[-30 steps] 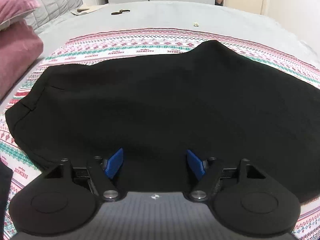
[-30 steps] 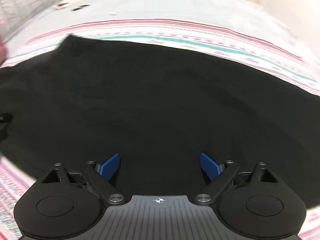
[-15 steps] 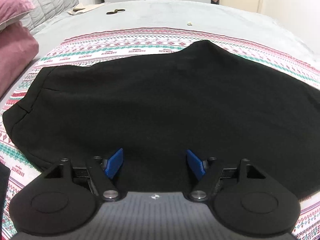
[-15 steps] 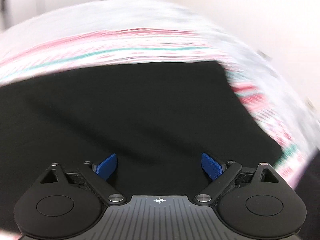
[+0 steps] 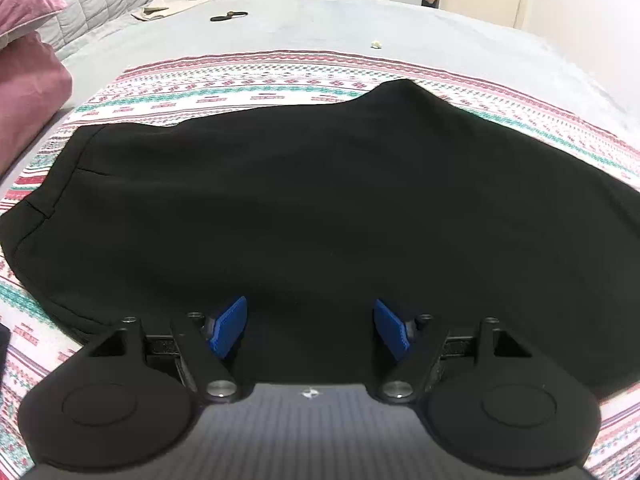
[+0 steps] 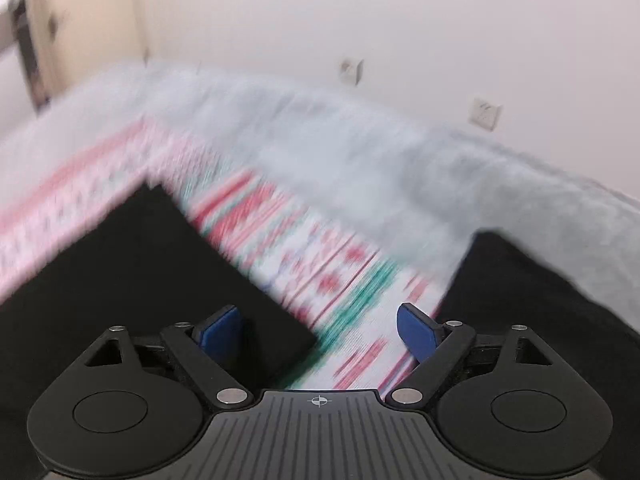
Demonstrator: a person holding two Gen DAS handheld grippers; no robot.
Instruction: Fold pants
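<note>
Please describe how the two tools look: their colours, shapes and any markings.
The two look alike. The left tool and the right tool each have a dark grey ribbed body with a small white crosshair mark, two black round discs at the sides, and black link arms with silver pivot pins. The fingers end in blue ridged pads. No cables, hands or sleeves are visible.

The matt black cloth pants (image 5: 320, 200) lie on a woven patterned red, green and white blanket (image 5: 248, 76) over a soft grey bedspread (image 5: 320, 20), beside a pink velvety pillow (image 5: 28, 84).
</note>
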